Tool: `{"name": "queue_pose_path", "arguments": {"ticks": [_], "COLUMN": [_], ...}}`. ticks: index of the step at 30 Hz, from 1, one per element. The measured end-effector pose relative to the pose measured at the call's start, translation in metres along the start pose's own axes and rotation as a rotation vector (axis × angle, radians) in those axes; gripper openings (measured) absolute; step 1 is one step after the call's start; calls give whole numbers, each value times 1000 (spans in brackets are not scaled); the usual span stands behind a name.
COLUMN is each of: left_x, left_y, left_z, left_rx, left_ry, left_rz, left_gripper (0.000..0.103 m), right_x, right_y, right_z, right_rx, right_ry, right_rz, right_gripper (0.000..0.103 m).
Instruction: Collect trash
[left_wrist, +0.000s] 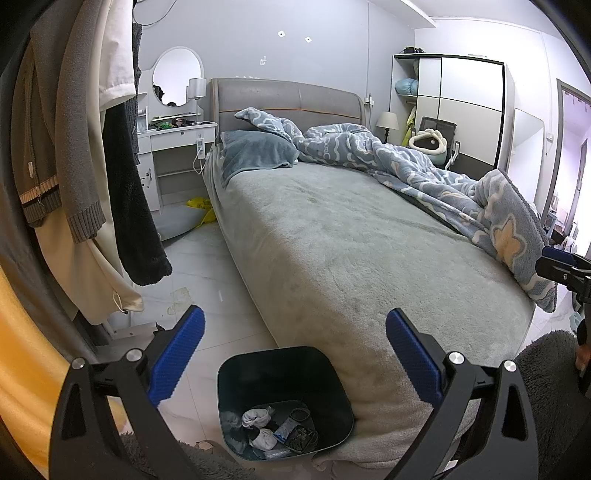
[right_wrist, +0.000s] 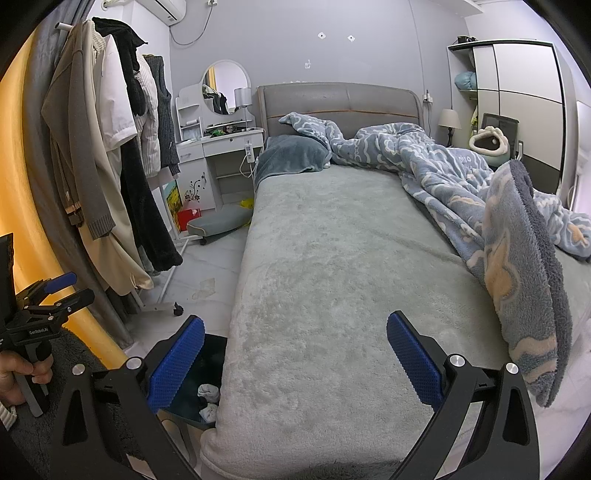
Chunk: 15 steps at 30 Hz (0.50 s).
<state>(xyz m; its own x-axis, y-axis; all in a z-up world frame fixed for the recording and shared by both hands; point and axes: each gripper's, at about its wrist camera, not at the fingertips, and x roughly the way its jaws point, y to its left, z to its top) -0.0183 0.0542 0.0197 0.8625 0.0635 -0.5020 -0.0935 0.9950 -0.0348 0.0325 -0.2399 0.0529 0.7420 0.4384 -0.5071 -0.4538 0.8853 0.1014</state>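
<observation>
Nearby, both hand-held grippers gape wide and empty, bed (left_wrist: 332, 258) touching bin (left_wrist: 284, 402), hanging clothes (left_wrist: 92, 147) leftward.

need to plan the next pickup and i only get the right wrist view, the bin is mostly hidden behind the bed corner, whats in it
Observer: In the left wrist view the dark bin is fully visible, open-topped; it holds balled white socks and small scraps.
Operator: is the left gripper carrying anything
Observer: No. The left gripper is open and empty, hovering above the bin.
Operator: anything on the floor i cant see well
Observer: A crumpled yellow bag lies on the floor by the bed, near the vanity; your view shows only a sliver of it.
</observation>
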Motion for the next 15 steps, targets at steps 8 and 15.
{"name": "queue_pose_path", "arguments": {"ticks": [8, 15], "left_x": [0, 0], "left_y": [0, 0], "left_z": [0, 0], "left_rx": [-1, 0], "left_ry": [1, 1], "left_rz": [-1, 0], "left_gripper": [100, 100], "right_x": [0, -1], "right_y": [0, 0], "right_z": [0, 1], "right_rx": [-1, 0], "right_ry": [0, 1], "right_rz": [0, 0], "right_gripper": [100, 100]}}
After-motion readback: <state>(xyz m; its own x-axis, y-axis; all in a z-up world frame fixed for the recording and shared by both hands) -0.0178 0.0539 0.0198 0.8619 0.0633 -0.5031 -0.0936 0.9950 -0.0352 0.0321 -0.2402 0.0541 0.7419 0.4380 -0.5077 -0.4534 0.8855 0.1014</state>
